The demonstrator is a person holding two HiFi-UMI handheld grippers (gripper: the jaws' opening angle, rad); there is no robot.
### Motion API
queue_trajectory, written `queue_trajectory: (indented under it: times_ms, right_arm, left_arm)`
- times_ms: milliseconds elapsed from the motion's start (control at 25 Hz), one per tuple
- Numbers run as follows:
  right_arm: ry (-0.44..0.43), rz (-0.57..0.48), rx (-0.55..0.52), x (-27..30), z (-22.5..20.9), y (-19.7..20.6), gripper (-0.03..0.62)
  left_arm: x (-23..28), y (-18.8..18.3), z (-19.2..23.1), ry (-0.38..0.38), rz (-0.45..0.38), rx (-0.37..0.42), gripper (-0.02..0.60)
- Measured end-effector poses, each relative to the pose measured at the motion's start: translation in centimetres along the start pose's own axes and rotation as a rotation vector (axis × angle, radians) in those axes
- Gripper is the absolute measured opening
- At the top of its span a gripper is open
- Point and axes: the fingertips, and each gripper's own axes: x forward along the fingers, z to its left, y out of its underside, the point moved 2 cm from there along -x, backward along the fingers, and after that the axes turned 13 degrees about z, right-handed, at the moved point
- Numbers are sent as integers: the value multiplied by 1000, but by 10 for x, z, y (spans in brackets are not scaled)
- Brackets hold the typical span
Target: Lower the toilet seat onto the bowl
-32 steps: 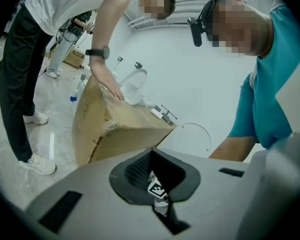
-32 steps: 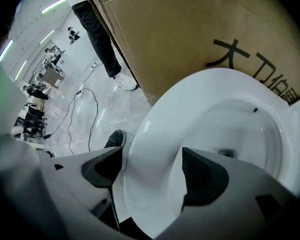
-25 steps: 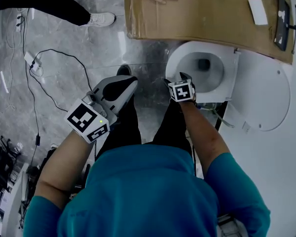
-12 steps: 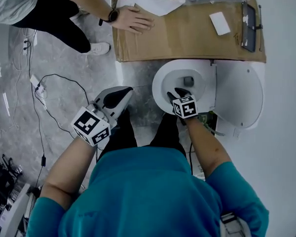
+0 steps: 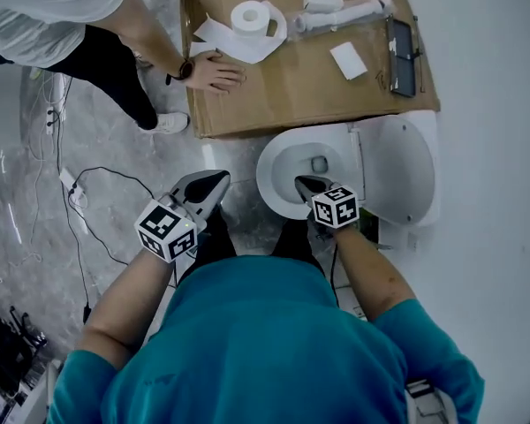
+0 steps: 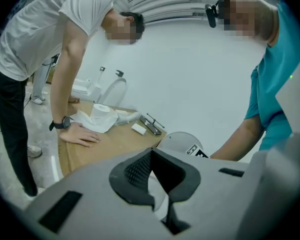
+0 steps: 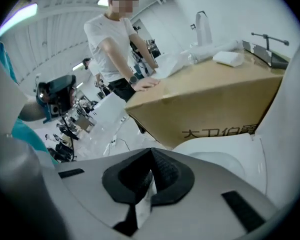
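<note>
- The left gripper [image 5: 215, 184] is hanging at lower left, jaws pressed together on nothing, idling off to the side.
- The right gripper [image 5: 305, 184] is hovering over the bowl's [image 5: 269, 182] near rim. Its jaws are closing right down with nothing between them, so it is probably readying to push rather than pinch.
- The toilet seat [image 5: 397, 166] is standing raised, right of centre, not yet lowered.
- In the upper frame, an onlooker's hand [image 5: 214, 71] is resting on the cardboard box [image 5: 291, 91].

A person in a teal shirt holds the right gripper [image 5: 304, 184] over the toilet bowl [image 5: 267, 173], its seat [image 5: 397, 170] raised. The left gripper [image 5: 215, 182] hangs above the floor [image 5: 115, 201], near a cardboard box [image 5: 291, 95] carrying 1 toilet roll [image 5: 249, 16].
</note>
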Motion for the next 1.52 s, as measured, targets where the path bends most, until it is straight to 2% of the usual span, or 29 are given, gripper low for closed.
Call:
queue_trajectory:
  times_ms: [200, 400, 600, 1000, 1240, 1520]
  right_arm:
    - [-145, -160, 5, -66, 25, -33, -2]
    - [-209, -296, -53, -136, 43, -67, -2]
    - [-193, -404, -52, -190, 45, -77, -2]
    - [-104, -525, -76, -256, 42, -87, -2]
    - [-73, -568, -107, -280, 46, -98, -2]
    - [-62, -586, -99, -286, 45, -90, -2]
  left_arm:
    - [2, -27, -20, 22, -11, 33, -6]
    - [12, -53, -41, 46, -32, 66, -6]
    - [23, -72, -65, 87, -36, 102, -6]
    - [29, -104, -87, 133, -51, 135, -6]
    - [35, -113, -95, 152, -54, 146, -6]
    - [40, -117, -108, 175, -53, 168, -6]
